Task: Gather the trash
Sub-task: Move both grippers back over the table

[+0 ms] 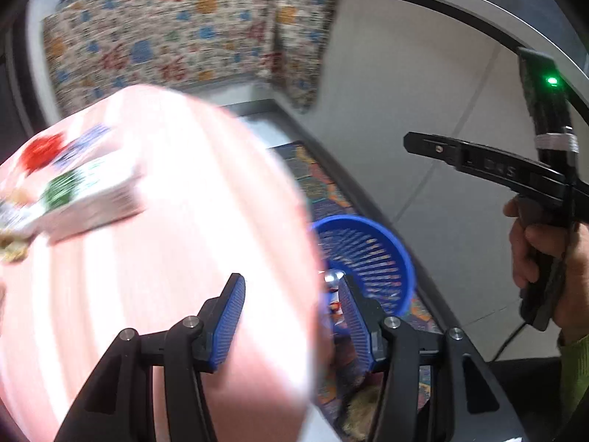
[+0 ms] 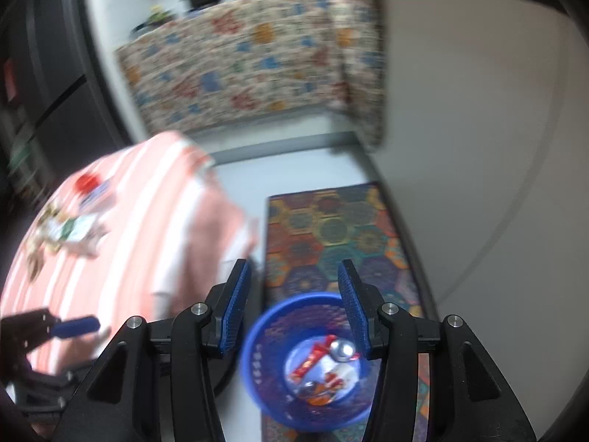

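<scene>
Right wrist: pink-striped tablecloth (image 2: 147,221), patterned rug (image 2: 331,232).

Both feeds give me even, soft indoor light with no hard shadows. On the left wrist view the pink striped tabletop (image 1: 154,265) is washed out close to the lens and smeared by motion blur, as is the carton (image 1: 84,199) on it. My fingers (image 1: 230,316) stay sharp. The right wrist view is blurred throughout; the blue basket (image 2: 257,361) is soft-edged. Fisheye bending curves the walls, and the corners go black.
</scene>
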`<state>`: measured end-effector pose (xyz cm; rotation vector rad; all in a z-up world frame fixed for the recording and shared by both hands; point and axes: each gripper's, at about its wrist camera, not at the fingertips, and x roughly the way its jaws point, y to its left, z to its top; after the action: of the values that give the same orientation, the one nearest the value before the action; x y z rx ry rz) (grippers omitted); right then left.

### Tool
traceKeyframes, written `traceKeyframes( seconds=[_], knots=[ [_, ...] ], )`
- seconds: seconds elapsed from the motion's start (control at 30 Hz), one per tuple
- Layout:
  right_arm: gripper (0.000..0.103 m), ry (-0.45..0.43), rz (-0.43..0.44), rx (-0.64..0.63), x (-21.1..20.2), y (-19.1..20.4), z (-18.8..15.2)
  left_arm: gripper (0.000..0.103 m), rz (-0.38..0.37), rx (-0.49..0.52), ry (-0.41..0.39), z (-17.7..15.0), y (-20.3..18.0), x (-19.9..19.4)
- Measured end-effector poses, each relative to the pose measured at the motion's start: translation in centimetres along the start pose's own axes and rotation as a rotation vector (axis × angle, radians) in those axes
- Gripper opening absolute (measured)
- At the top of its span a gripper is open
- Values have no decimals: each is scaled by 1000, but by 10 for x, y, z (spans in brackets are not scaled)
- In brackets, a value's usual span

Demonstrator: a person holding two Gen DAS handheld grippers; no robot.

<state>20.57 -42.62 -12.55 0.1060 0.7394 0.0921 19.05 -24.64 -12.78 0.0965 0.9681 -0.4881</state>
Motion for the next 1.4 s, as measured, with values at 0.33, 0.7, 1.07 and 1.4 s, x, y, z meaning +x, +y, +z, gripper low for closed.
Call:
traceKeyframes(
  seconds=[0.33,0.7,1.07,1.4],
  knots=[
    [53,55,282,-326,34,150,-17,54,242,-140,-24,-47,104,-45],
    [60,146,331,-439,71,213,-31,57,372,-420,-54,-86,215,-84],
    [64,162,318,-447,76,213,-34,57,412,-566,-86,-95,281,-106],
    [68,161,302,-468,77,218,-38,62,282,-519,-130,-103,280,-132]
  ],
)
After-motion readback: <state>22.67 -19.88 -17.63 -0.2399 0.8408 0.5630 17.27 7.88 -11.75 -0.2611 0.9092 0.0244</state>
